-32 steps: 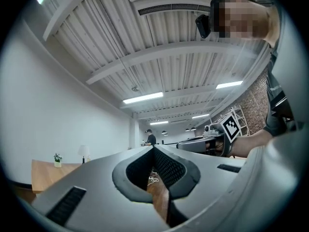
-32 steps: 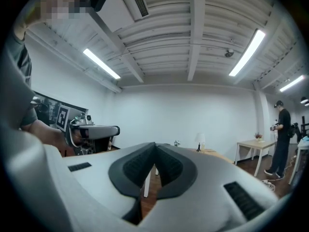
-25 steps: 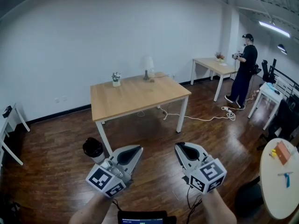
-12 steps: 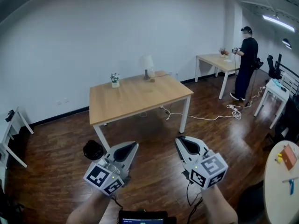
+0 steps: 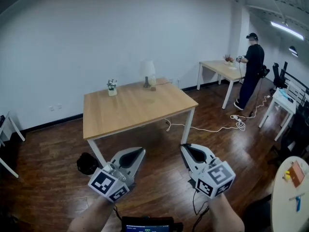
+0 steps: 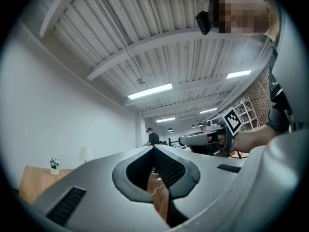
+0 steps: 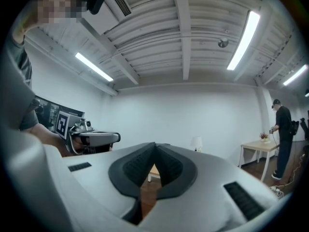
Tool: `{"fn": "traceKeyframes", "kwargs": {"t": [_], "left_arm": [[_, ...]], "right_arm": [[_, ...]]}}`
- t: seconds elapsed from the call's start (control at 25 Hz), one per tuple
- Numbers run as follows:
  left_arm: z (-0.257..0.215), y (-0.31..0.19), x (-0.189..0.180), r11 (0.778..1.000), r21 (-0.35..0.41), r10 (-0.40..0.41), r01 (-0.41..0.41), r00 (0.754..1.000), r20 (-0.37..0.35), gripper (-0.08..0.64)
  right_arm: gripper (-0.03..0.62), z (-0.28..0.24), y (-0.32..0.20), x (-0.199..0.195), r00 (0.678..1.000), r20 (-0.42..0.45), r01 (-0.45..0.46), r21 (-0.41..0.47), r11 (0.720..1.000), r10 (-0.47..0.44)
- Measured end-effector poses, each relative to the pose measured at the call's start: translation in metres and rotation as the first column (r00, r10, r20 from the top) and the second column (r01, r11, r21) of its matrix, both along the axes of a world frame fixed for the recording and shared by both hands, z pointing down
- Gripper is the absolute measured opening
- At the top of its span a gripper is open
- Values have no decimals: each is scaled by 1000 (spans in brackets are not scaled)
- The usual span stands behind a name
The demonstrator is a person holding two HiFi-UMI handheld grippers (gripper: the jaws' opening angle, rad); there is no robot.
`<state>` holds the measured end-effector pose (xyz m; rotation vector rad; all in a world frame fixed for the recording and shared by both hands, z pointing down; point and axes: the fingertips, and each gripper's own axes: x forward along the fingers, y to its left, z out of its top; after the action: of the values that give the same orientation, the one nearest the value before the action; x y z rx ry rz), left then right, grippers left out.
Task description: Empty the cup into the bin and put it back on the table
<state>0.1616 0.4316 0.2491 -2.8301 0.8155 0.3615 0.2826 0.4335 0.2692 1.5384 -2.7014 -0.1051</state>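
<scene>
left gripper (image 5: 137,152) and right gripper (image 5: 186,149) both clenched, empty. probable cup (image 5: 153,82) stands upright by the lamp (image 5: 147,69) on the table (image 5: 130,108), well ahead, between both. bin (image 5: 87,163) sits just left of left gripper.

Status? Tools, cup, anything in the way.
Left tool and right tool shut, empty. No cup made out from here. Black bin on floor by table leg. Nothing between tools and table.
</scene>
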Motion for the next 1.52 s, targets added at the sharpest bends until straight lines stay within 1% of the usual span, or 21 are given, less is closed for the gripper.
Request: {"fn": "traceKeyframes", "kwargs": {"t": [0.24,0.4,0.52,0.64,0.8,0.92,1.2,1.44,1.52], "left_arm": [[0,-71,-9,1000,-17,-15,15,1000,0,0],[1,-110,-13,1000,-19,-18,18,1000,-3,0],[7,-138,-21,999,-41,-29,29,1000,-4,0],[10,-164,-29,996,-74,-53,52,999,-13,0],[7,-187,-32,997,-70,-47,45,998,-35,0],[13,-202,-34,993,-96,-69,65,997,-38,0],[29,-248,-19,986,-139,-99,92,994,-39,0],[32,-297,3,979,-135,-160,154,987,-34,0],[29,-315,14,978,-127,-168,164,985,-25,0]], "right_arm": [[3,10,-69,-4,1000,10,-20,-34,999,20],[3,14,-110,-5,1000,18,-24,-41,999,25],[3,18,-136,-10,999,19,-29,-50,998,30],[3,17,-158,-15,1000,7,-26,-50,998,26],[3,15,-179,-17,999,6,-31,-51,998,32],[3,19,-191,-20,1000,-9,-21,-66,998,21],[3,26,-238,-9,1000,-8,6,-80,997,-6],[3,36,-293,16,998,1,58,-90,994,-58],[3,37,-317,29,998,4,66,-96,993,-66]]}}
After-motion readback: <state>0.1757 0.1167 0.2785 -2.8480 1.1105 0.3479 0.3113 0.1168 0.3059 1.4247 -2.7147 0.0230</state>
